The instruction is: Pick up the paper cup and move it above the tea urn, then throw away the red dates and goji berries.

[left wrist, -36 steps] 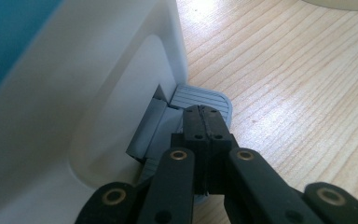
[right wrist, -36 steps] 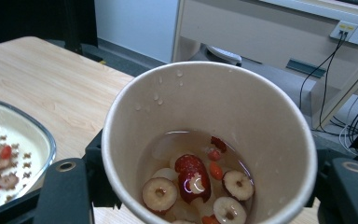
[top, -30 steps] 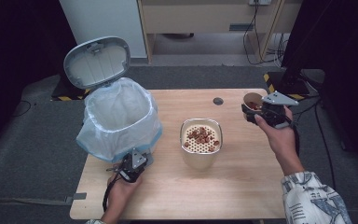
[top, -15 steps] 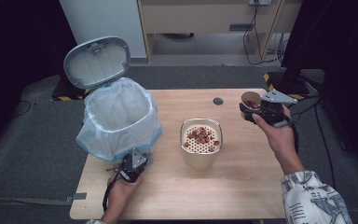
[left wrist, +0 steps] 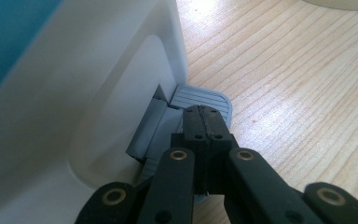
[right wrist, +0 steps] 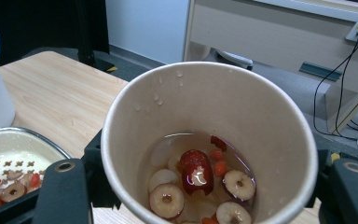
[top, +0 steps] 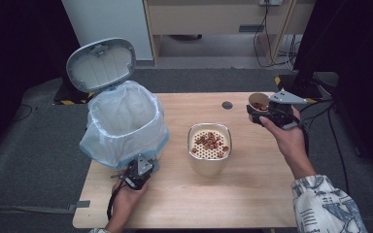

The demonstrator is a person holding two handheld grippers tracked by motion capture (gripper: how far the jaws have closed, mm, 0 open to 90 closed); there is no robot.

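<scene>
A white pedal bin (top: 126, 121) lined with a pale blue bag stands on the table's left, its grey lid (top: 101, 64) raised. My left gripper (top: 143, 167) (left wrist: 204, 112) is shut, its tips resting on the bin's grey foot pedal (left wrist: 200, 95). My right gripper (top: 264, 114) (right wrist: 209, 186) is shut on a paper cup (top: 258, 103) (right wrist: 205, 140), held upright above the table's right side. The cup holds liquid with red date slices and small berries (right wrist: 196, 172). A cream container with a perforated strainer (top: 210, 145) (right wrist: 9, 172) stands mid-table with fruit pieces lying on it.
A small dark round spot (top: 227, 105) marks the table near its far edge. A wooden cabinet (top: 213, 19) with cables stands behind the table, and a dark stand (top: 315, 53) rises at the right rear. Bare wood (top: 213, 204) lies in front of the container.
The right gripper has drifted slightly left with the cup, toward the strainer container. The left gripper and the raised lid have stayed put.
</scene>
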